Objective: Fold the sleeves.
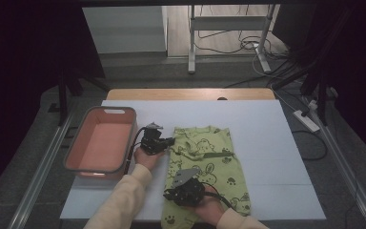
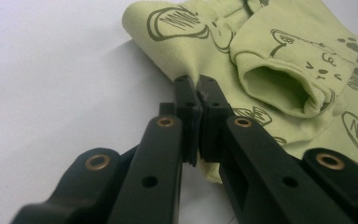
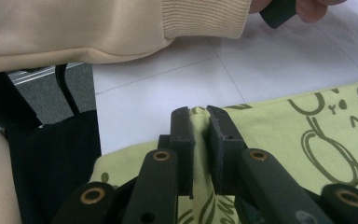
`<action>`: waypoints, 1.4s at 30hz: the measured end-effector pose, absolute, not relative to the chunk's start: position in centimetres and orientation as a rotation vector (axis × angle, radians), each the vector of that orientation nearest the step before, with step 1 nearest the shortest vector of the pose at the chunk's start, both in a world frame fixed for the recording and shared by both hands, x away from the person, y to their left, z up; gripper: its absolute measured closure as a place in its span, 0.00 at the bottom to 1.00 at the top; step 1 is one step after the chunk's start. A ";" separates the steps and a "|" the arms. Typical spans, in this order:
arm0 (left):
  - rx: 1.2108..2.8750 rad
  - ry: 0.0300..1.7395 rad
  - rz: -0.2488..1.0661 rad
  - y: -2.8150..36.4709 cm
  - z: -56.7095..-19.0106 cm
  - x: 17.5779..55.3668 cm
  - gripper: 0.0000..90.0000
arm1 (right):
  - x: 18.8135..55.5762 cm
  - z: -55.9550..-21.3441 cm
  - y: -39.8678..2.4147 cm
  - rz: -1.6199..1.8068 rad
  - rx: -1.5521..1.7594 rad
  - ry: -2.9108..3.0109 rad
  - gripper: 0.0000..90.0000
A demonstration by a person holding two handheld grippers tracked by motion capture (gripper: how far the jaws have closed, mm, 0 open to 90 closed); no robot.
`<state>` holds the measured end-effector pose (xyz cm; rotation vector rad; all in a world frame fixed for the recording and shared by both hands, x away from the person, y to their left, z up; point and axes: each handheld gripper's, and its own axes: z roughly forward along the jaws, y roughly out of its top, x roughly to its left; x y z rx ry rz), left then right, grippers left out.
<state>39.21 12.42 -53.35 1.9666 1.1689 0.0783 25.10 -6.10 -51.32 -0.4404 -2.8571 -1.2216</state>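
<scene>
**Asker:** Garment first, please; where does it lie?

**Describer:** Green garment (image 1: 209,162), light green with dark cartoon animal prints, lies folded flat on the white sheet (image 1: 267,143) that covers the desk; it sits near the person's edge, a little right of centre; a cuffed sleeve (image 2: 279,84) is folded across its top, its opening facing the left gripper view.

**Asker:** And the grippers?

**Describer:** The left gripper (image 1: 170,141) rests at the garment's upper left edge; in the left gripper view its black jaws are closed together, pinching the folded rim of the cloth. The right gripper (image 1: 167,194) sits at the lower left edge, close to the person; in the right gripper view its jaws clamp a raised ridge of green fabric between the pads.

**Asker:** Anything else on the desk?

**Describer:** A pink basket (image 1: 76,148) with grey rim stands just left of the left gripper, apart from the garment; cream sleeves (image 1: 124,200) cover the person's forearms, which enter from the bottom of the high view.
</scene>
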 end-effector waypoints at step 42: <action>1.886 1.019 0.082 12.7 -49.2 38.2 0.46 | 32.7 -47.5 -17.1 -1.536 -0.846 -2.732 0.52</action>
